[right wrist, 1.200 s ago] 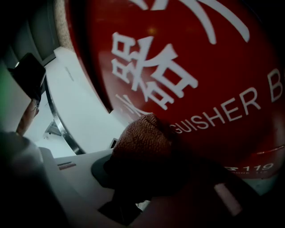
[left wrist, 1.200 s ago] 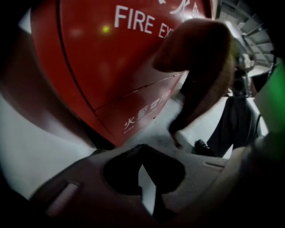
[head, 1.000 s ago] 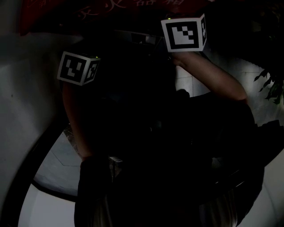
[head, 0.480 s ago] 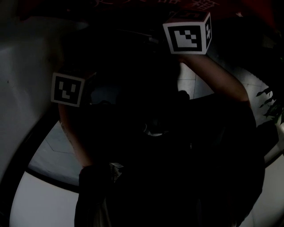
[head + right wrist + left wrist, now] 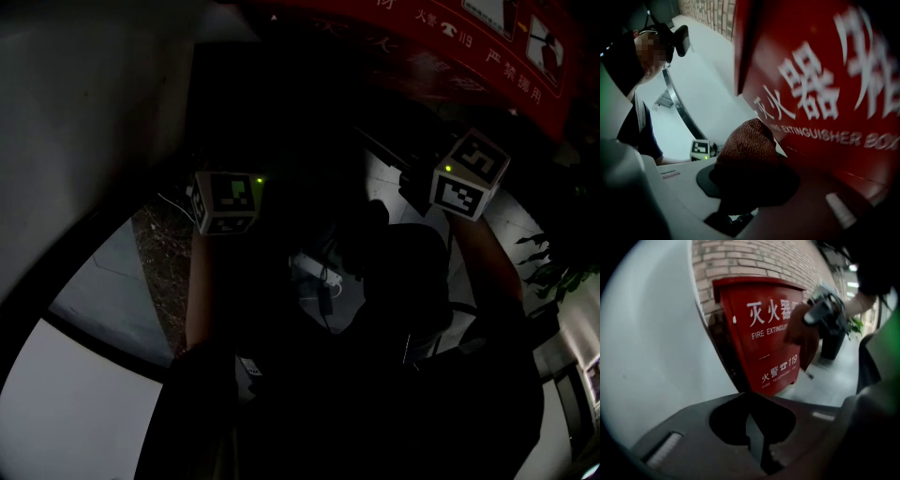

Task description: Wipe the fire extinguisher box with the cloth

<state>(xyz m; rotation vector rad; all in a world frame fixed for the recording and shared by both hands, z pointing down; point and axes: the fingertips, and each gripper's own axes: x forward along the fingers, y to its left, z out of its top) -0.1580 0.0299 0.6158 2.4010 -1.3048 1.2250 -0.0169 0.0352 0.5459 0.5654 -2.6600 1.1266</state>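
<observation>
Before the upright fire extinguisher box (image 5: pixel 825 93), right tongs (image 5: pixel 749 180) pinch the cloth (image 5: pixel 745 147); left tongs (image 5: pixel 753 430) pressed together

Ahead of the left gripper (image 5: pixel 750 404), the red fire extinguisher box (image 5: pixel 761 341) carries large white "灭火器". Beneath that is "FIRE EXTINGU…", cut off by the cloth (image 5: pixel 800 331), and lower down "火警 119". Just beyond the right gripper (image 5: pixel 743 161), the box front reads "…RE EXTINGUISHER BOX" under big white Chinese characters.

head view looks down; both gripper views face the box (image 5: pixel 761 329), right closer.
</observation>
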